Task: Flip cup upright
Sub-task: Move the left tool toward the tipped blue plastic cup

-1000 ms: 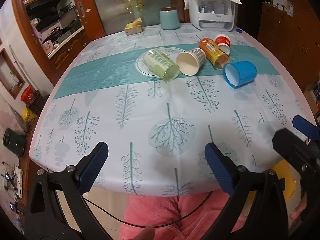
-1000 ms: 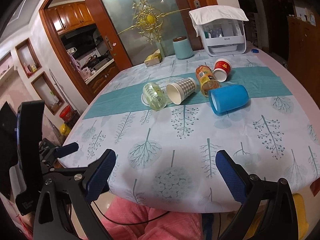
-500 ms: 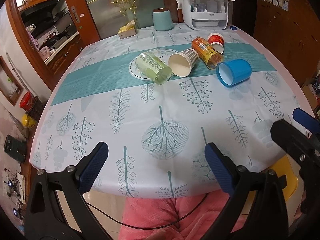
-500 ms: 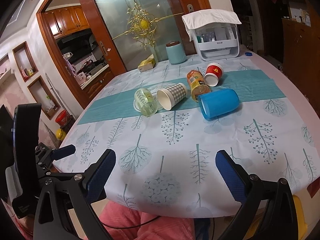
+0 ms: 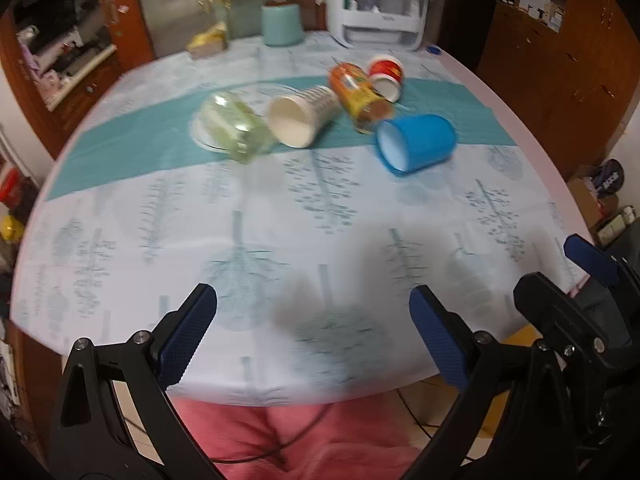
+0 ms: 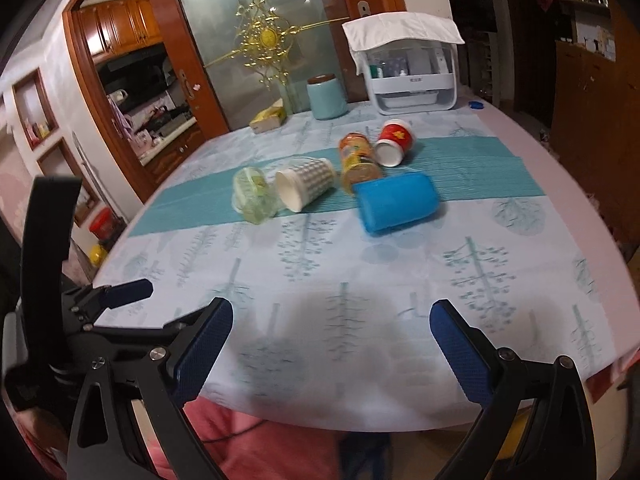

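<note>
Several cups lie on their sides along the teal runner far across the table: a clear greenish cup (image 5: 236, 130) (image 6: 254, 196), a checked paper cup (image 5: 302, 118) (image 6: 306, 184), an orange printed cup (image 5: 358, 96) (image 6: 358, 158), a red paper cup (image 5: 386, 76) (image 6: 394, 142) and a blue plastic cup (image 5: 416, 142) (image 6: 396, 202). My left gripper (image 5: 312, 324) is open and empty above the table's near edge. My right gripper (image 6: 332, 340) is open and empty, also at the near edge, to the right of the left one.
The table (image 5: 280, 240) has a tree-print cloth. At its far end stand a teal canister (image 5: 282, 24) (image 6: 328, 98), a white appliance under a cloth (image 5: 378, 8) (image 6: 412, 74) and a tissue box (image 6: 268, 120). A pink-clothed lap (image 5: 296, 436) is below the near edge.
Both grippers have moved forward over the table's near edge toward the cups. The cups have not moved. Both stay open.
</note>
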